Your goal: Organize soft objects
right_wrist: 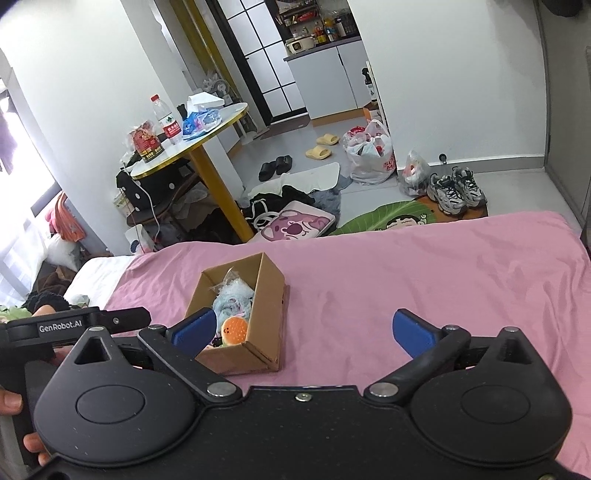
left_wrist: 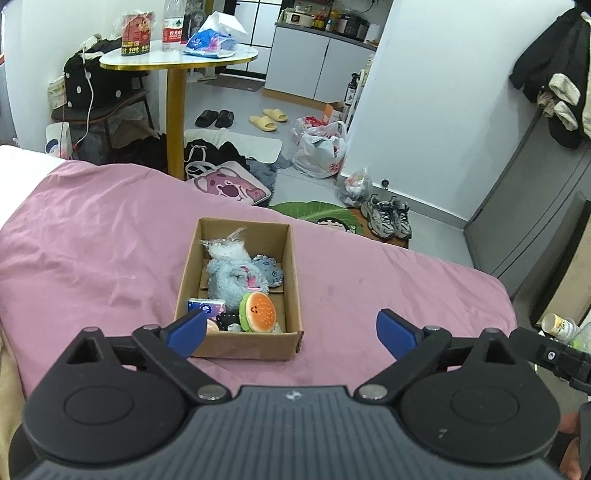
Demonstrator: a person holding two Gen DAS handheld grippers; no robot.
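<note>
Hovering both spread-jawed, empty — left gripper (left_wrist: 290,330), right gripper (right_wrist: 304,330) — you're nearing the cardboard box (left_wrist: 291,254); pinch the burger plush (left_wrist: 258,308) centrally.

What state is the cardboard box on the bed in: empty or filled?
Filled. The cardboard box stands open-topped on the pink bedsheet, holding a burger plush, a fluffy blue toy and a tissue pack.

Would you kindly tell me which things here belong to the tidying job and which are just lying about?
Job: cardboard box, burger plush, blue fluffy toy, tissue pack.

Lying about: round table, water bottle, slippers, sneakers, plastic bags.
</note>
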